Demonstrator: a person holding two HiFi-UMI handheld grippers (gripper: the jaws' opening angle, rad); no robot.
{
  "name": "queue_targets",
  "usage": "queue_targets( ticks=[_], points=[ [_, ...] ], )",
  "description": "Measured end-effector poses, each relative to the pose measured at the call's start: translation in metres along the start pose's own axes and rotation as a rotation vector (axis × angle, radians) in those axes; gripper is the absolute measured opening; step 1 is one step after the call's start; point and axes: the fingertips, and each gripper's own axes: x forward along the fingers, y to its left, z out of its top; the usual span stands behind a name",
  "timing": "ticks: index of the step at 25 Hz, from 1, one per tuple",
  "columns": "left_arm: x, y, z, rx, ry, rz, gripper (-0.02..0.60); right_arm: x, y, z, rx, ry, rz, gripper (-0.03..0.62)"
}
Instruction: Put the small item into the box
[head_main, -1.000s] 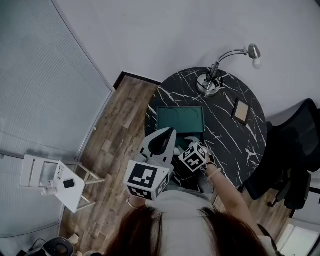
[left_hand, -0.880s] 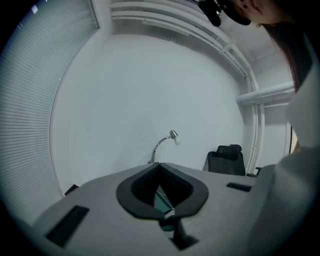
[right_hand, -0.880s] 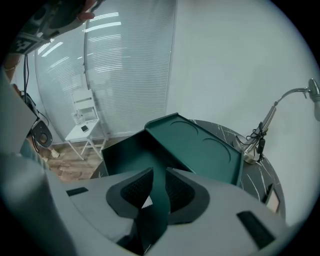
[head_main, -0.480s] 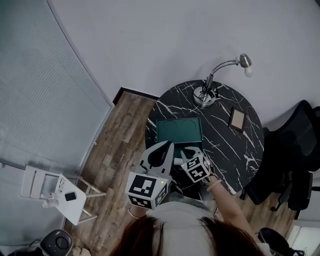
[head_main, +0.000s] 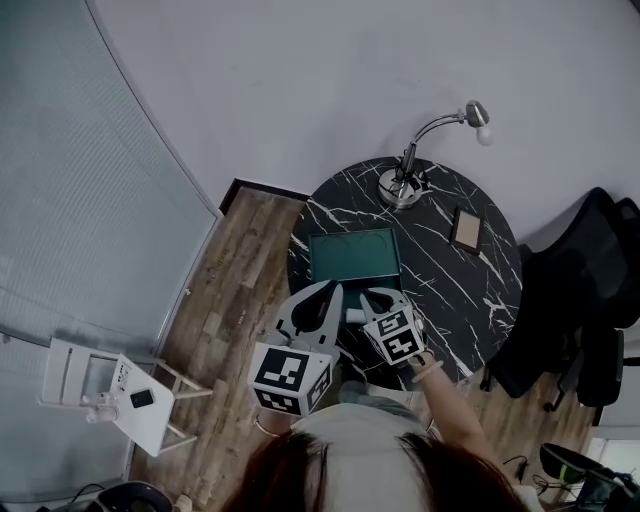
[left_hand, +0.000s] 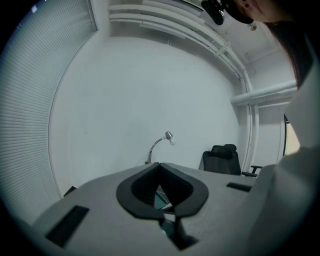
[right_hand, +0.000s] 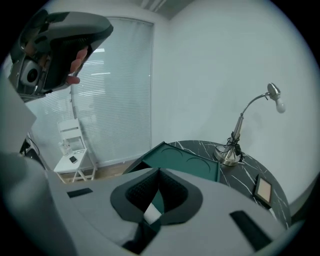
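Right gripper view: the right gripper (right_hand: 159, 172), jaws just closed, is clamped on the small item (right_hand: 151, 215); grip is best held (unslackened) until over the box (right_hand: 197, 166) ahead.

I see a polished black marble surface (head_main: 450, 290), a wood plank floor (head_main: 235, 270), a shiny metal lamp (head_main: 400, 185) and a matt green box (head_main: 352, 255).
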Motion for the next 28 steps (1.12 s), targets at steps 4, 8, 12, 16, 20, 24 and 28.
queue_targets(
  ticks=[4,8,12,16,20,24,28],
  points=[
    [-0.007,-0.003,0.001,0.002,-0.002,-0.007,0.008,-0.019,0.001,0.017,0.030,-0.050,-0.039,0.025],
    [-0.013,-0.007,0.004,0.006,-0.010,-0.016,0.008,-0.037,0.001,0.034,0.057,-0.129,-0.058,0.025],
    [-0.021,-0.010,0.006,0.006,-0.015,-0.020,0.008,-0.056,0.000,0.049,0.074,-0.190,-0.077,0.025],
    [-0.025,-0.014,0.007,0.008,-0.017,-0.028,0.008,-0.073,0.001,0.059,0.091,-0.230,-0.090,0.025],
    [-0.031,-0.018,0.008,0.013,-0.021,-0.037,0.008,-0.089,0.004,0.069,0.106,-0.275,-0.112,0.025],
    [-0.038,-0.023,0.010,0.023,-0.023,-0.043,0.008,-0.107,0.005,0.079,0.143,-0.327,-0.136,0.025],
    [-0.047,-0.027,0.011,0.032,-0.024,-0.045,0.008,-0.124,0.008,0.083,0.175,-0.380,-0.145,0.025]
  ],
)
